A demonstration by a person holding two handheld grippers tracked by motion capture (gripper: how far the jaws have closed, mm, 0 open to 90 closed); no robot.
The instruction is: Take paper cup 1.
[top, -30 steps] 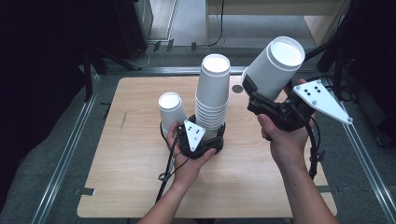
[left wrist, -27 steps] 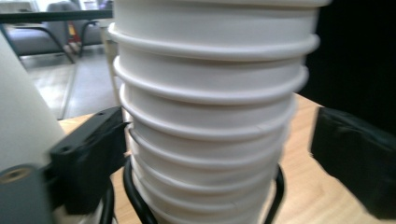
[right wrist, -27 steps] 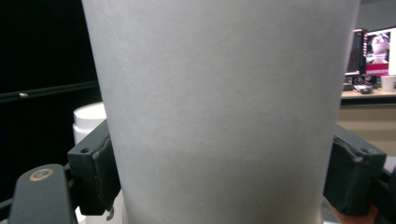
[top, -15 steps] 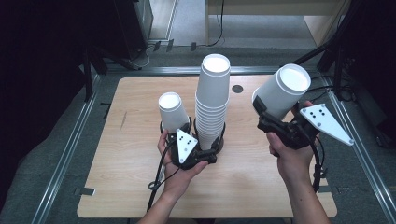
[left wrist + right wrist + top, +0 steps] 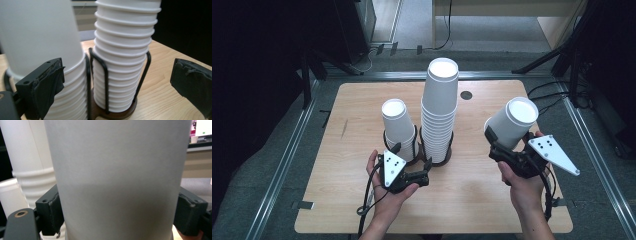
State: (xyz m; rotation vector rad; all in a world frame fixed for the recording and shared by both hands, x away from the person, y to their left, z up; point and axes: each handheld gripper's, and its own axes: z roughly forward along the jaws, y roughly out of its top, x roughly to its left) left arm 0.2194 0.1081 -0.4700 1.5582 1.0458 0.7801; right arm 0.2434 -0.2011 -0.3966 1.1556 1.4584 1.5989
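You brought your right claw [image 5: 498,141], clamped on a cup [image 5: 512,121], down beside the tall stack [image 5: 439,112], while your left claw [image 5: 424,172] opened wide, empty, readying restacking.

I can read no text, label, brand or number anywhere from here. The white paper cups are plain, and so is the wooden table [image 5: 337,200]. The only marks I find are small black dots on the grey three-cornered plate [image 5: 392,166] of the left gripper and on the grey three-cornered plate [image 5: 553,152] of the right gripper; they form no letters or figures.
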